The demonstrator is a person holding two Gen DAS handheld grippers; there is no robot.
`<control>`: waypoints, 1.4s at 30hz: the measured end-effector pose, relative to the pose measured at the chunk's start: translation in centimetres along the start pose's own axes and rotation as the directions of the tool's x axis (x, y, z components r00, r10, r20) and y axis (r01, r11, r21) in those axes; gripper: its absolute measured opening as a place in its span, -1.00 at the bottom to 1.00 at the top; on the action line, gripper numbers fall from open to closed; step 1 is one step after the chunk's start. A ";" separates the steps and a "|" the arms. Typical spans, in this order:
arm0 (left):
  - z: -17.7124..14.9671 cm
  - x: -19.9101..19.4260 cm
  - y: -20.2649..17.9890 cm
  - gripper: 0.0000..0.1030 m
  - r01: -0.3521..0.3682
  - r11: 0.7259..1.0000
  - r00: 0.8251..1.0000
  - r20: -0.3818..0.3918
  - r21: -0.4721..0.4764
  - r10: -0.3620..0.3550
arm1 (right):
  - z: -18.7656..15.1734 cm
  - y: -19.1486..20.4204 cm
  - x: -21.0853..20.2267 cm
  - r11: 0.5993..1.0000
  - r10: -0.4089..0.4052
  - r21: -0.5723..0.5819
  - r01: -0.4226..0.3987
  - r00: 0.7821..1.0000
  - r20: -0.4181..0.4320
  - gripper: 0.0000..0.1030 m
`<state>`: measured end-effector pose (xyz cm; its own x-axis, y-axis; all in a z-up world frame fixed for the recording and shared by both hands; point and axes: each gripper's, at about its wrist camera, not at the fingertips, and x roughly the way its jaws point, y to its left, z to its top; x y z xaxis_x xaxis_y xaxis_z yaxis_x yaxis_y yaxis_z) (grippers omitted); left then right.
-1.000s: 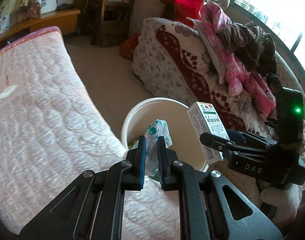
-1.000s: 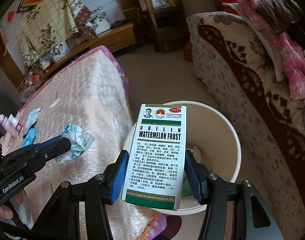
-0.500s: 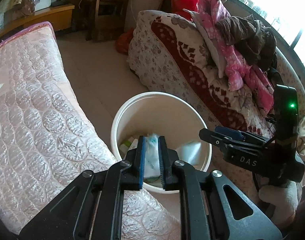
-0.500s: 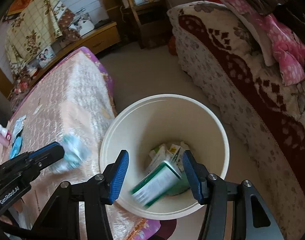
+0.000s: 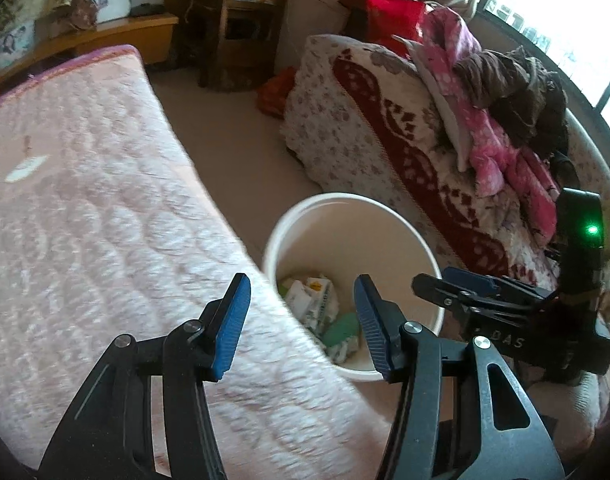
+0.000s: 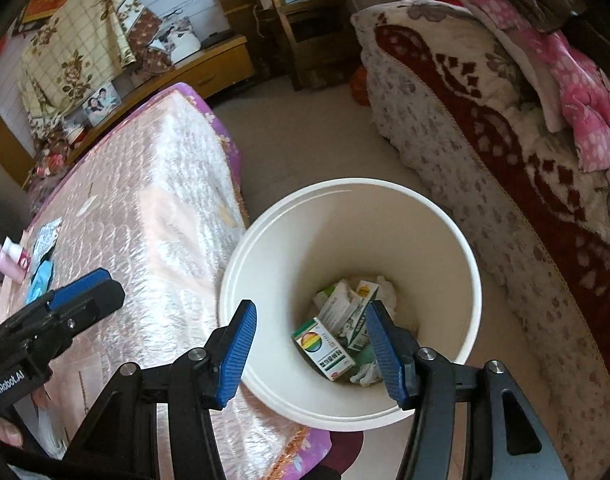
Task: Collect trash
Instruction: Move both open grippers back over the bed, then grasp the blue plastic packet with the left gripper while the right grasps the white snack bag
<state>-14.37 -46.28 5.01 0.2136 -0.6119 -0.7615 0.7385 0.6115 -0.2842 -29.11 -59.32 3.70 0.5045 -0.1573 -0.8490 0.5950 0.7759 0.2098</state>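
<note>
Right wrist view looks down into a white bin (image 6: 433,216) that stands on the floor between a pink quilted mattress (image 6: 153,216) on the left and a floral sofa (image 6: 505,168) on the right, its near-left rim just beside the mattress edge. The right gripper (image 6: 311,340) hangs over the bin's near rim with its blue pads spread and nothing between them. At the bottom of the bin lie several small cartons, among them a box with a rainbow-coloured mark (image 6: 323,350) and a white and green box (image 6: 357,320), together with crumpled paper (image 6: 387,286).

On the far left of the mattress, a pink bottle (image 6: 7,260) and a few blue and white wrappers (image 6: 41,276) lie close together, well apart from the bin. The left gripper (image 6: 85,292) comes in from the left, above the mattress, near those wrappers.

In the left wrist view, the left gripper (image 5: 301,324) points over the mattress edge toward the bin (image 5: 385,204); its jaws are opening and hold nothing. Trash in the bin (image 5: 317,300) shows between the pads, far below them. The right gripper (image 5: 457,284) sits at the right, over the bin's right rim. Pink clothes (image 5: 493,148) are heaped on the sofa (image 5: 345,128).
</note>
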 end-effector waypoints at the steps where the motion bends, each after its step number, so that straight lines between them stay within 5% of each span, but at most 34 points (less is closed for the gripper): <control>1: -0.1 -0.3 0.3 0.01 -0.013 1.000 1.000 0.001 -0.001 0.013 | 0.0 0.4 -0.1 1.000 0.001 -0.007 -0.001 1.000 0.001 0.07; 13: -1.8 -5.6 6.6 0.02 -0.139 0.989 0.989 0.041 -0.054 0.141 | 0.5 6.4 -1.2 0.994 0.064 -0.093 -0.062 0.998 0.018 0.23; 21: -3.3 -11.2 15.7 0.03 -0.244 0.959 0.967 0.038 -0.146 0.252 | -0.2 14.4 0.0 0.964 0.144 -0.220 -0.147 0.989 -0.031 0.28; 26: -3.6 -13.9 21.8 0.22 -0.299 0.934 0.950 0.028 -0.197 0.310 | -0.9 18.9 1.2 0.940 0.179 -0.283 -0.191 0.981 -0.068 0.33; 33: -3.9 -12.9 26.8 0.23 -0.357 0.922 0.934 -0.040 -0.147 0.356 | -1.4 23.3 2.7 0.912 0.206 -0.339 -0.231 0.973 -0.108 0.34; 42: -3.8 -10.0 27.4 0.21 -0.371 0.926 0.928 -0.060 -0.065 0.367 | -0.8 26.1 4.6 0.901 0.198 -0.364 -0.237 0.970 -0.142 0.35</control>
<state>1.32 -21.51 2.66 0.4310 -0.3134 -0.8462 0.5631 0.8261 -0.0191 -11.73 -39.26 4.88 0.5186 0.0876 -0.8505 0.1882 0.9587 0.2134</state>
